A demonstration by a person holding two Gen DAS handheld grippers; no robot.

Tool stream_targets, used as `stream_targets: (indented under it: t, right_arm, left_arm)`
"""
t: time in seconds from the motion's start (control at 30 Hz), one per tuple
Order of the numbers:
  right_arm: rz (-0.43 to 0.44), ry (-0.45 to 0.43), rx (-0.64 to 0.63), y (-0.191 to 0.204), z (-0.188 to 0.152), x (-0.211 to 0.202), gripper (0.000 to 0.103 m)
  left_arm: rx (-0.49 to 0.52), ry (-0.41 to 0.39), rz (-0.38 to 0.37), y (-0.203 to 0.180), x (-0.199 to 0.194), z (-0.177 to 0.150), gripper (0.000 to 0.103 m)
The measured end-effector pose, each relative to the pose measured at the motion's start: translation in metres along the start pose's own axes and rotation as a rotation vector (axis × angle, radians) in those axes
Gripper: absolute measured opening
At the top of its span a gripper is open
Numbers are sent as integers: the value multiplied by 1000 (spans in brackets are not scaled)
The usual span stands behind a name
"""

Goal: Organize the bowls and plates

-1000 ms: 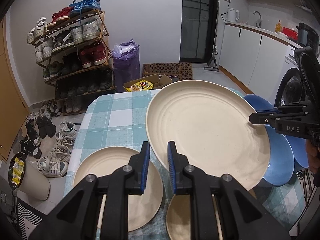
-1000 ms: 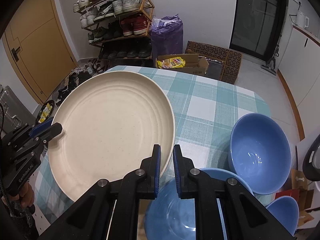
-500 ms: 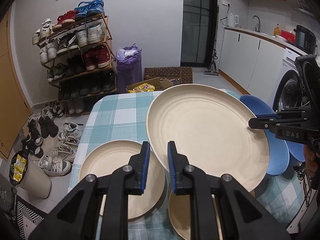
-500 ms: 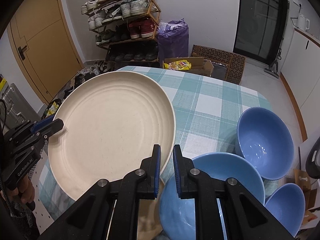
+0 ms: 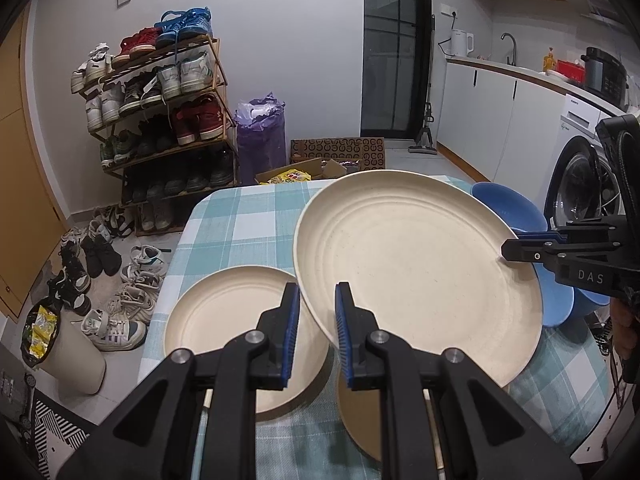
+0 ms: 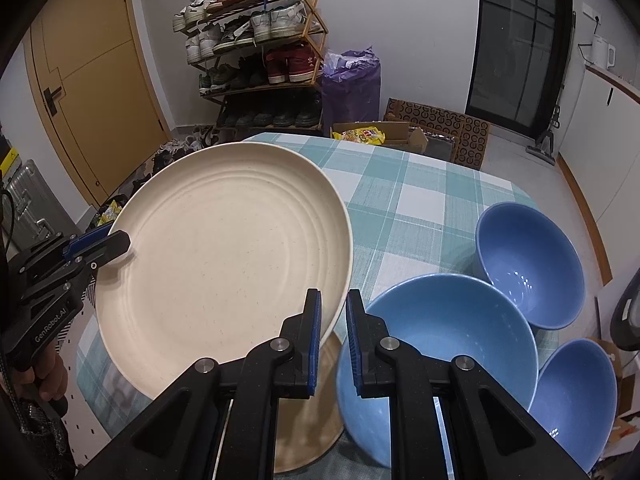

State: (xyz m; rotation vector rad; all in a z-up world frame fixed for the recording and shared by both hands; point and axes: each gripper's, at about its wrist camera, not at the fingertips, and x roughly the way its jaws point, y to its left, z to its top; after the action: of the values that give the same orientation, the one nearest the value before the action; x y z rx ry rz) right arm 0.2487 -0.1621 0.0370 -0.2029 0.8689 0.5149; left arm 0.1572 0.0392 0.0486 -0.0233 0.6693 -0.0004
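Checked table (image 6: 420, 200), three empty blue bowls (image 6: 436, 352)

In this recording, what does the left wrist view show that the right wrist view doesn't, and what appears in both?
Only the left wrist view shows the smaller cream plate flat on the table, plus the washing machine. Only the right wrist view shows all three blue bowls and the yellow door. Both show the large cream plate held off the checked tablecloth by the left tool and right tool.

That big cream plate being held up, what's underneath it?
Under the big cream plate, a smaller tan plate peeks out on the checked tablecloth. Most of that plate and the cloth below is covered.
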Motion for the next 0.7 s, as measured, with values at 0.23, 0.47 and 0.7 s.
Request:
stream_targets:
  t: [0.23,0.47,0.7]
  right_arm:
    - [10,14,3,5,-19,3,13]
    - [11,13,11,10,-37,4,13]
    - [-4,15,6,15,-51,7,13]
  left_arm:
    - [-13,-3,-7,1,-5,-16,16]
    - [-6,-13,4,-1,-9,-28,16]
    - [-16,-3,-16,1,-6,-43,16]
